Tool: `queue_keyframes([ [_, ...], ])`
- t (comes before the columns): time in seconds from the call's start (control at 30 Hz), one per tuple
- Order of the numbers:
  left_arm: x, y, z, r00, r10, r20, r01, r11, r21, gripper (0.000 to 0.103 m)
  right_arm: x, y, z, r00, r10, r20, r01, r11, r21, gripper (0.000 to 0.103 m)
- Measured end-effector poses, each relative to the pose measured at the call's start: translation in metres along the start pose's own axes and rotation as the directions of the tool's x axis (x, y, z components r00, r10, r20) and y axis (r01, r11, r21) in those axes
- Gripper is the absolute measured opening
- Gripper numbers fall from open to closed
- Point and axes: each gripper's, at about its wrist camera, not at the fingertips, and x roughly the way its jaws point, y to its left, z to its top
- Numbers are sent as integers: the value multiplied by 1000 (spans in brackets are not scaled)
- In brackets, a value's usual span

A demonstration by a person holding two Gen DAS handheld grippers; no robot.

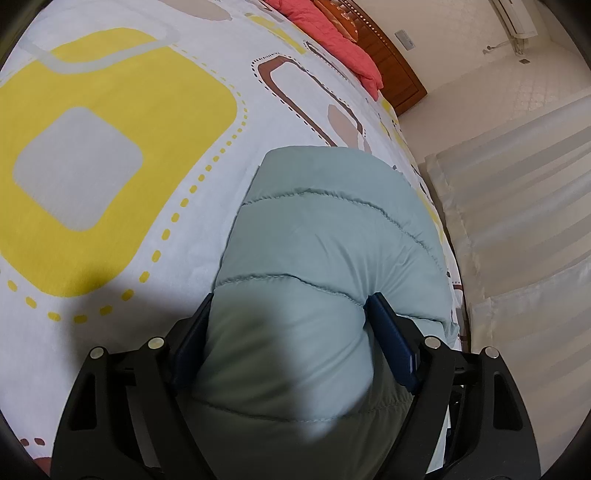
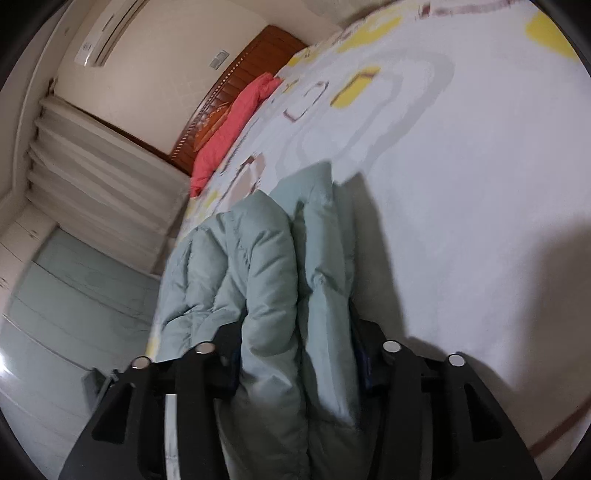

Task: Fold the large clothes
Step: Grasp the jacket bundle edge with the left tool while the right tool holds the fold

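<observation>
A pale green quilted puffer jacket (image 1: 325,221) lies on the bed, close to its edge. In the left wrist view my left gripper (image 1: 291,301) is shut on a thick padded fold of it, and the blue pad of the right-hand finger (image 1: 391,339) dents the fabric. In the right wrist view the same jacket (image 2: 229,266) hangs bunched in several folds. My right gripper (image 2: 295,328) is shut on a doubled layer, which hides most of both pads. The rest of the jacket trails toward the bed's edge.
The bed sheet (image 1: 110,221) is white with yellow and brown shapes and spreads wide beside the jacket. A coral quilt (image 1: 332,33) lies against the wooden headboard (image 1: 391,62). Pale curtains (image 1: 517,192) hang just past the bed's edge, and an air conditioner (image 2: 107,33) is on the wall.
</observation>
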Motion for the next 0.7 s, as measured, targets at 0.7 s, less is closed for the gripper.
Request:
queue_keyframes([
  [0.7,8,4,6,994,-93,-62,95,995,24,91,13,-6,7,989,114,-97,-117,993,-22,71],
])
